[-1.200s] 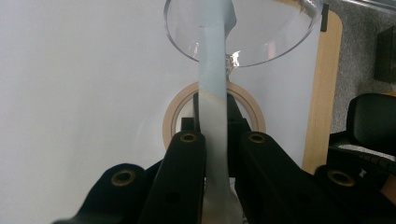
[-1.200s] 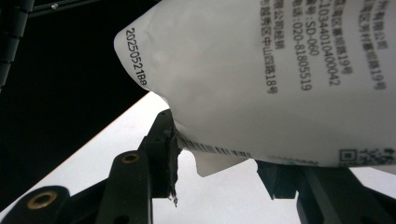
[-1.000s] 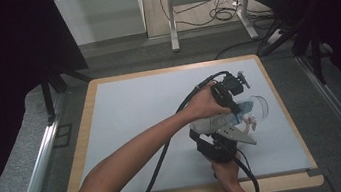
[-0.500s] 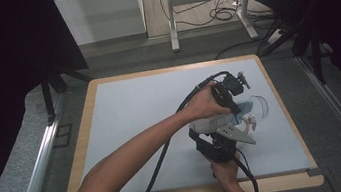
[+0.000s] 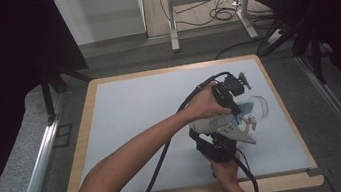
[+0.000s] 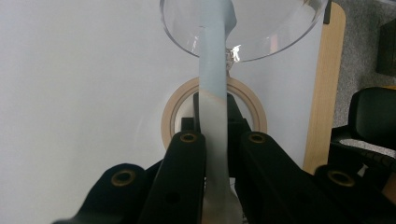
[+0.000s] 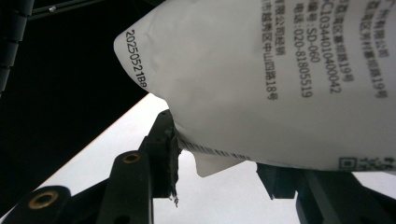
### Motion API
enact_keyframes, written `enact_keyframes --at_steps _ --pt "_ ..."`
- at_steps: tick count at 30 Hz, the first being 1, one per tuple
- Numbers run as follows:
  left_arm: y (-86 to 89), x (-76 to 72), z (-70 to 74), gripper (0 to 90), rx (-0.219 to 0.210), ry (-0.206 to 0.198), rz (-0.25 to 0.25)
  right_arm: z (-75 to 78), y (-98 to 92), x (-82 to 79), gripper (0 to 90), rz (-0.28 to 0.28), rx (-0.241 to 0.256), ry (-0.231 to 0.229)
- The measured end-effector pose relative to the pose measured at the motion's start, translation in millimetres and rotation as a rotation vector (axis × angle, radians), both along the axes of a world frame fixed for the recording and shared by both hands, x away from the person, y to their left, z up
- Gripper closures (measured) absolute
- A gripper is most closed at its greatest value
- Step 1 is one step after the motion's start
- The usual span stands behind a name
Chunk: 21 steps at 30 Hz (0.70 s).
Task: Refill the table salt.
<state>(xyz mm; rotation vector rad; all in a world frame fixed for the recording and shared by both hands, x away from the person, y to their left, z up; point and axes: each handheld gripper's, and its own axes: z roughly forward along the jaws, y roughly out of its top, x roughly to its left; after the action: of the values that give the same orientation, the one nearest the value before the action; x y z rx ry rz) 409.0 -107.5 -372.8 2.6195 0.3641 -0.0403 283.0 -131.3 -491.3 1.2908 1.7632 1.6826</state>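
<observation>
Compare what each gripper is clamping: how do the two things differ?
The left gripper pinches a narrow, plain pale-blue strip running up to a clear bowl. The right gripper holds a broad white pouch by its edge, printed with black text. Both are thin and flexible.

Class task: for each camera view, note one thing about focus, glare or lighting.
High view: evenly lit table, dark surroundings. Left gripper view: glare spot on the clear bowl; the near pale strip blurs. Right gripper view: bag print sharp, background black.
</observation>
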Motion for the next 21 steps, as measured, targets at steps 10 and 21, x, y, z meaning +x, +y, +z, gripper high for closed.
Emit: enact_keyframes --at_steps 10,21 --pt "-1.0 -0.2 0.5 90.0 0.000 -0.002 -0.001 0.4 -0.7 0.3 54.7 -0.006 -0.002 -0.004" --pt "-2.3 -0.5 0.4 90.0 0.002 -0.004 -0.001 0.7 -1.2 0.3 54.9 -0.010 0.009 0.001"
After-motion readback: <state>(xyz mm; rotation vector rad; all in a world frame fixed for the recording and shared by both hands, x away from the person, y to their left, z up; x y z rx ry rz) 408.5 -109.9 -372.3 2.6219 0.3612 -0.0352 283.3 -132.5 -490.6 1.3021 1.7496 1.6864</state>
